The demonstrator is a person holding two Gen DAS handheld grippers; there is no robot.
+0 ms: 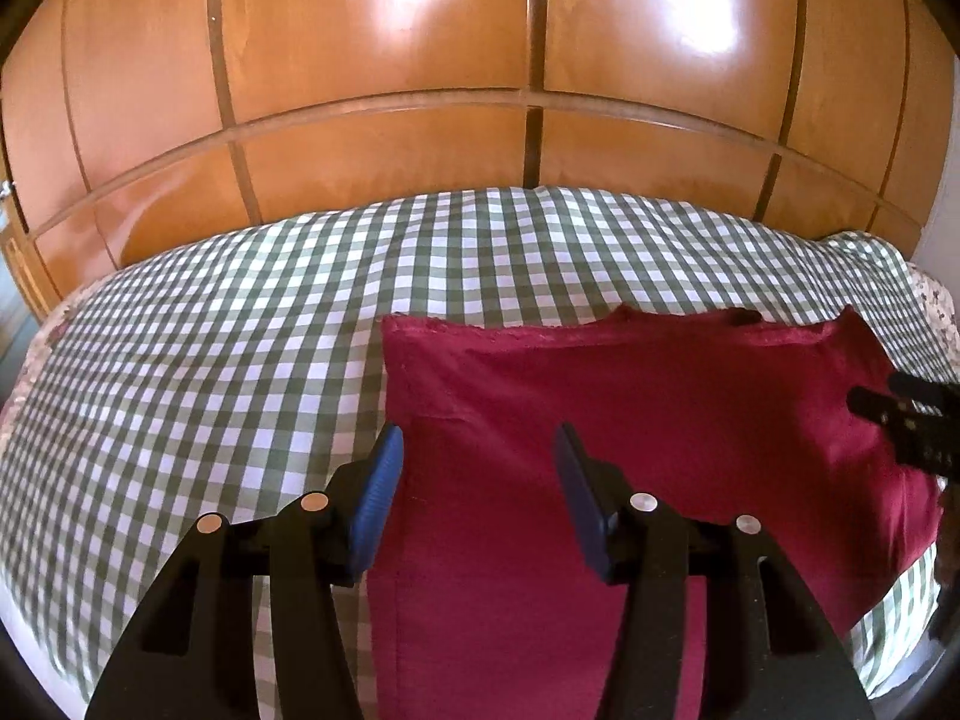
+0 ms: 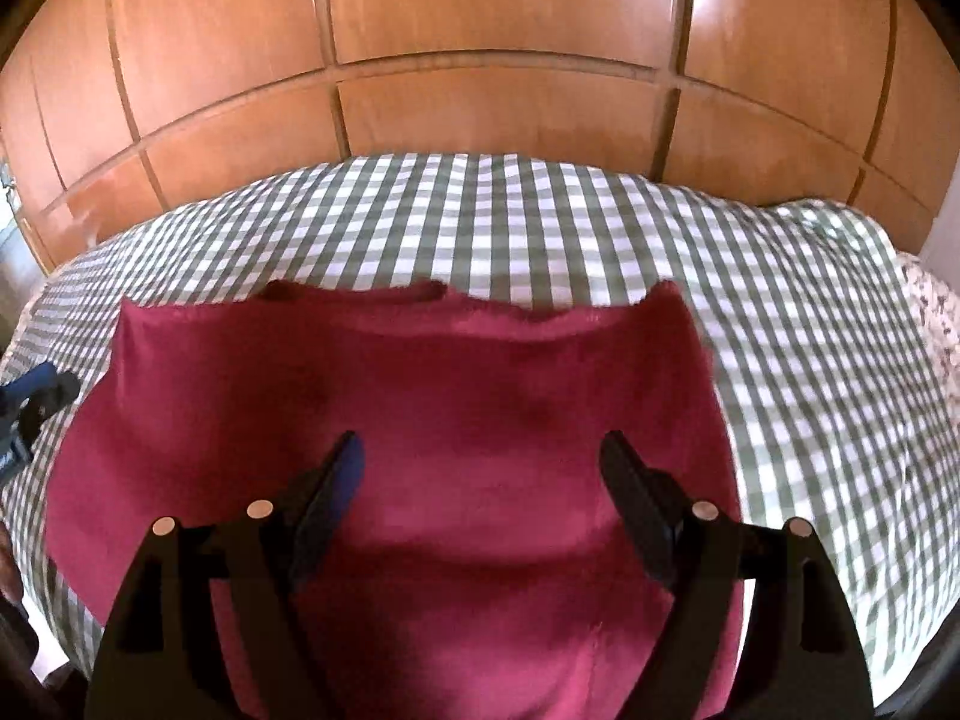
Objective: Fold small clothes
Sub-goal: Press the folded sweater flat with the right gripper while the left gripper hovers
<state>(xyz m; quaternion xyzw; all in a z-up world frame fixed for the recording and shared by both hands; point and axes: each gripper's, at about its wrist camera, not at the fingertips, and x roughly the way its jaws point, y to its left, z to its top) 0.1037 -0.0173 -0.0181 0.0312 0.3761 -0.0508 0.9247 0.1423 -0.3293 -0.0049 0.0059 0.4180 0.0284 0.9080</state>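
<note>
One dark red garment (image 1: pixel 630 420) lies spread on the green-checked bedspread (image 1: pixel 210 330), before a wooden wardrobe (image 1: pixel 384 48) (glossy panels). Two grippers hover above it: the left gripper (image 1: pixel 477 450) and right gripper (image 2: pixel 480 456), jaws wide apart, holding nothing.

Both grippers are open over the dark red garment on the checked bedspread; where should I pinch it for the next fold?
Probably the two far corners of the dark red garment. It lies flat, and its far edge is wavy and slightly raised. Left gripper takes the far-left corner, right gripper the far-right, each coming down from above with one finger slipped under the edge off the green-and-white checked bedspread.
</note>
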